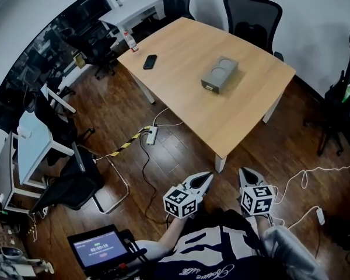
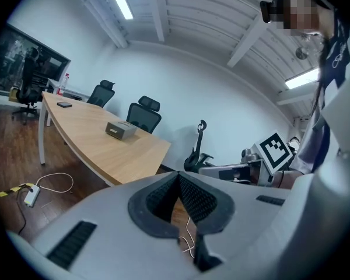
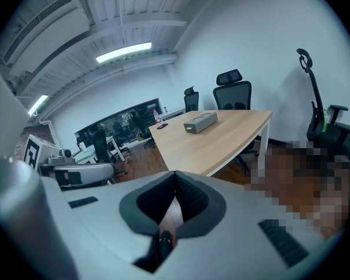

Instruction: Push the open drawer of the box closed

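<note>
The ribbed pads (image 2: 196, 200) of the left gripper (image 2: 178, 177) are pressed together at their tips with nothing between them, and the pads (image 3: 189, 195) of the right gripper (image 3: 175, 175) meet the same way, also empty. In the head view both tools, left gripper (image 1: 205, 180) and right gripper (image 1: 245, 175), are held close to the person's body above a wooden floor, pointing toward 12 o'clock. There a grey box (image 1: 219, 74) sits on a pale wood table (image 1: 245, 112), well apart from both grippers. Its drawer front faces roughly 7 o'clock, back toward the person, though it is too small to tell how far it stands out. A dark phone (image 1: 150, 61) lies at the box's 9 o'clock and a small bottle (image 1: 128, 41) stands at the phone's 10 o'clock, near the table corner. The task appears not yet begun, with the whole approach to come. Two risks stand out. The box looks light and unanchored, so a push on the drawer could slide or turn it across the smooth top, unless the other gripper braces its far side. The power strip (image 1: 152, 135) and loose cables (image 1: 304, 178) lie on the floor toward the table and could catch a foot.
</note>
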